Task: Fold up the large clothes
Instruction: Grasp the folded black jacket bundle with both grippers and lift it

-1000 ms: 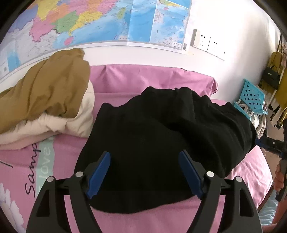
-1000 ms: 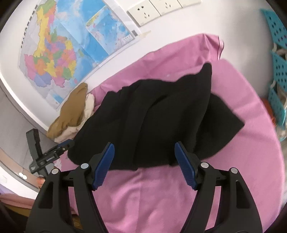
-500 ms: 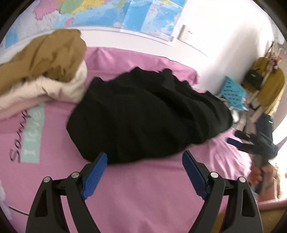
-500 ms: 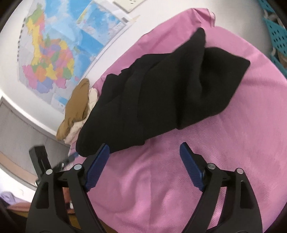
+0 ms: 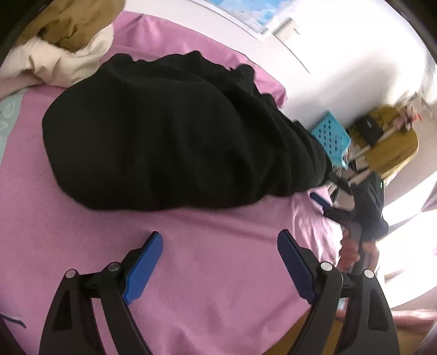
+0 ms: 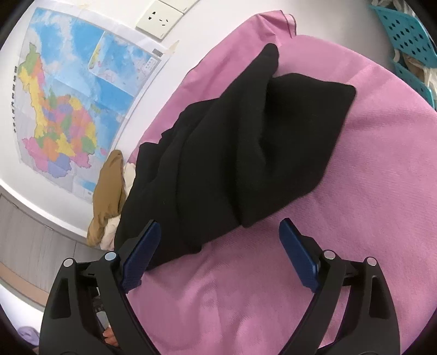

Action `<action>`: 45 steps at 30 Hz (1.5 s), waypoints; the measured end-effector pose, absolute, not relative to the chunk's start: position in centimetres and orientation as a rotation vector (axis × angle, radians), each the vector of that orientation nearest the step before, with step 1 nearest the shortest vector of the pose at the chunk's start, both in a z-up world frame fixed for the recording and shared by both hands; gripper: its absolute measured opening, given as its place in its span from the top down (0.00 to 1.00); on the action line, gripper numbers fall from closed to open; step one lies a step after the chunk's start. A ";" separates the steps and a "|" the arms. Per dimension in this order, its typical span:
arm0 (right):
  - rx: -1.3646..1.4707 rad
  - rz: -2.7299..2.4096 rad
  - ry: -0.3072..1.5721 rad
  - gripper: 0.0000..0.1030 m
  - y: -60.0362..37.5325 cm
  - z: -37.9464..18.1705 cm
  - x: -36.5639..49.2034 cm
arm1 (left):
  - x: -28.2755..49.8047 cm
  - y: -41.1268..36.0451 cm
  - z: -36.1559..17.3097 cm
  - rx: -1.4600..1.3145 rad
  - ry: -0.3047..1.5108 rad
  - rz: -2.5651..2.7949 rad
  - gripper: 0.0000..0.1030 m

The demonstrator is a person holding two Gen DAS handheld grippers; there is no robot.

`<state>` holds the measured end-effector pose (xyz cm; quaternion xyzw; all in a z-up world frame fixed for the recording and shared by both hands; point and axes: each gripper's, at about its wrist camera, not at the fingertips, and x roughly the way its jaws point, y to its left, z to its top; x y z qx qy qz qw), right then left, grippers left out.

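Note:
A large black garment (image 5: 174, 136) lies bunched and folded over on the pink bed sheet (image 5: 218, 259); it also shows in the right wrist view (image 6: 245, 153). My left gripper (image 5: 220, 259) is open and empty, over bare sheet just short of the garment's near edge. My right gripper (image 6: 220, 248) is open and empty, its left finger (image 6: 139, 256) at the garment's near corner. The right gripper also shows in the left wrist view (image 5: 352, 210) at the bed's right edge, held by a hand.
A pile of tan and cream clothes (image 5: 62, 35) lies at the head of the bed, also in the right wrist view (image 6: 109, 191). A blue perforated basket (image 5: 331, 136) stands beside the bed. A map (image 6: 76, 95) and wall sockets (image 6: 161, 19) are on the wall.
Both grippers have pulled back from the black garment and tilted. The left one, earlier over the garment, is now over bare sheet. Both stayed open.

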<state>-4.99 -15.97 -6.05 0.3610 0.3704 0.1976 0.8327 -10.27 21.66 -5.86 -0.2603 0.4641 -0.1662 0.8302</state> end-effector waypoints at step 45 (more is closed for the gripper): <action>0.827 0.422 0.783 0.28 -12.7 -5.7 3.4 | -1.4 24.5 -5.4 -0.662 0.904 -0.175 0.29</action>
